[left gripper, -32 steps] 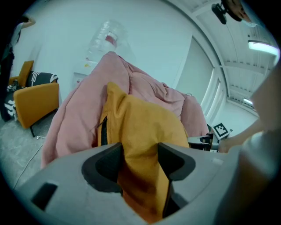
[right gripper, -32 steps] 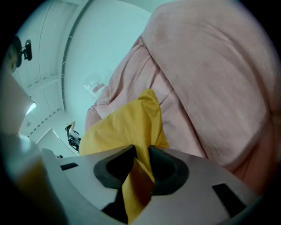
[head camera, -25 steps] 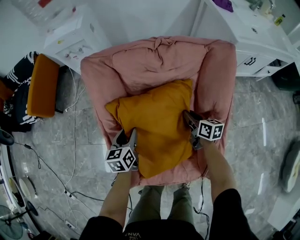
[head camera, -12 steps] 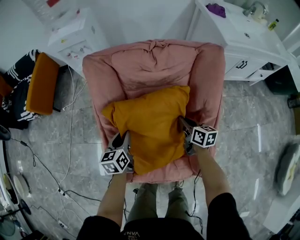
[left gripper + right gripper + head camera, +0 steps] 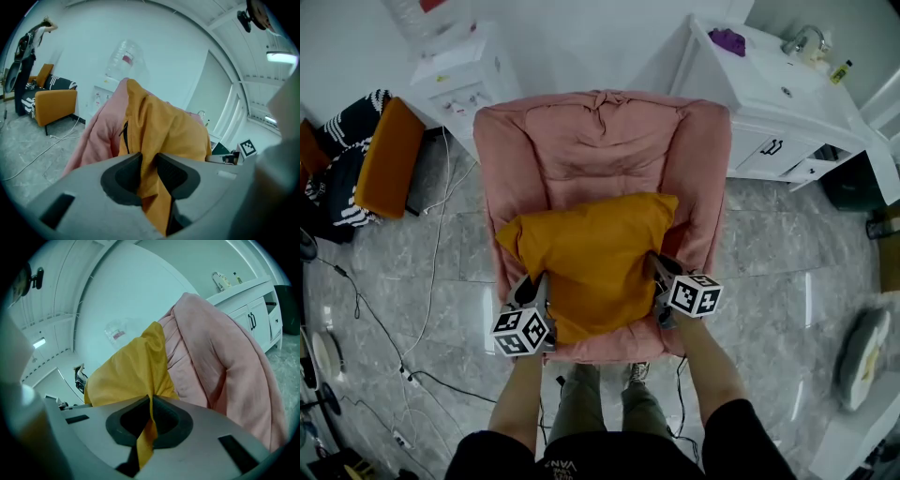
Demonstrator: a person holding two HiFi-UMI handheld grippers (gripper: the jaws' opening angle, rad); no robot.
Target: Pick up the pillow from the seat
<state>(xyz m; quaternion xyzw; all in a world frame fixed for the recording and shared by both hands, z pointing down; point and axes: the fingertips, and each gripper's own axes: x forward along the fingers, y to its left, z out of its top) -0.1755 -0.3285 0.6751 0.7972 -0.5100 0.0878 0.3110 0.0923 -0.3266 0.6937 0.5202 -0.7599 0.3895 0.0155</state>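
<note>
A mustard-yellow pillow (image 5: 591, 258) lies over the seat of a pink armchair (image 5: 600, 141). My left gripper (image 5: 538, 282) grips the pillow's near left edge. Its jaws are closing, with a fold of yellow fabric (image 5: 164, 136) pressed between the pads (image 5: 174, 174). My right gripper (image 5: 657, 263) is shut on the pillow's near right edge. In the right gripper view a thin strip of the pillow (image 5: 126, 373) runs through the right gripper (image 5: 150, 411). The left gripper (image 5: 149, 164) shows the pink chair cover (image 5: 101, 136) just behind the pillow.
A white cabinet with a sink (image 5: 778, 103) stands right of the armchair, and a white water dispenser (image 5: 455, 75) is behind its left side. An orange chair (image 5: 389, 159) is at the far left. Cables (image 5: 403, 347) trail over the marble floor. The person's legs (image 5: 600, 403) stand at the seat's front.
Both grippers have drawn back toward the person with the pillow's near edge. The left jaws have closed onto the fabric. The pillow now sits nearer the seat's front.
</note>
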